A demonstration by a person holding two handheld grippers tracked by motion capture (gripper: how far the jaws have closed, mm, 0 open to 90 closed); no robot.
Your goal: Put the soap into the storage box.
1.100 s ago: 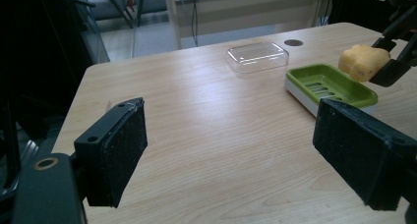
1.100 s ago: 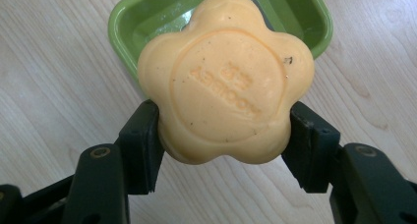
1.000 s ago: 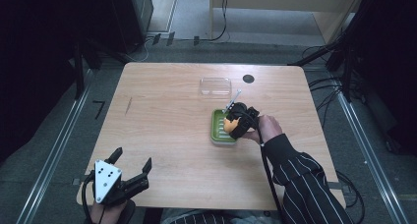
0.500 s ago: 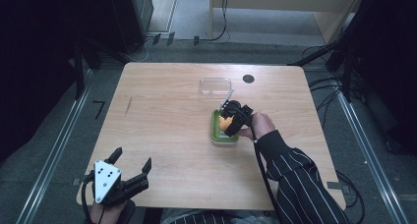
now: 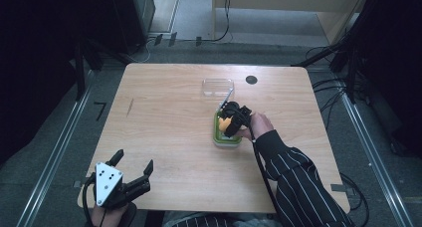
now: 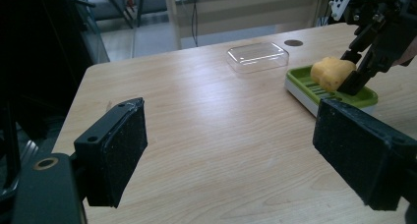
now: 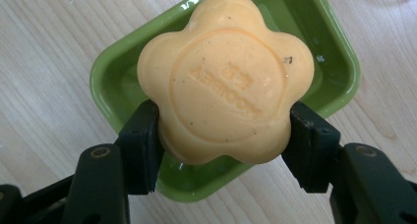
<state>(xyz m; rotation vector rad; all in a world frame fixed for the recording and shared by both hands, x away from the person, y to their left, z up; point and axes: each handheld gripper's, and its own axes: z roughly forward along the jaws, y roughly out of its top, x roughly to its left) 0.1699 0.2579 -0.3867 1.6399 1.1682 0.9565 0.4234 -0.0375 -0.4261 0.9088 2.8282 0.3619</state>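
Right tongs point(image 7: 223, 135) clamped on soap point(image 7: 226, 76), now lower, just over green dish point(image 7: 339, 52) vs 1 s ago; prob. placing it. Left tongs point(image 5: 130, 167) wide open, empty, at desk point(image 5: 164, 117) edge.

On the wooden table point(image 5: 164, 117) sit 1 orange flower-shaped soap point(image 7: 226, 76), 1 green soap dish point(image 7: 339, 62) and 1 clear plastic lid point(image 5: 217, 86) (lying apart from the dish). 2 grippers: the left gripper point(image 5: 133, 173), the right gripper point(image 7: 223, 135).
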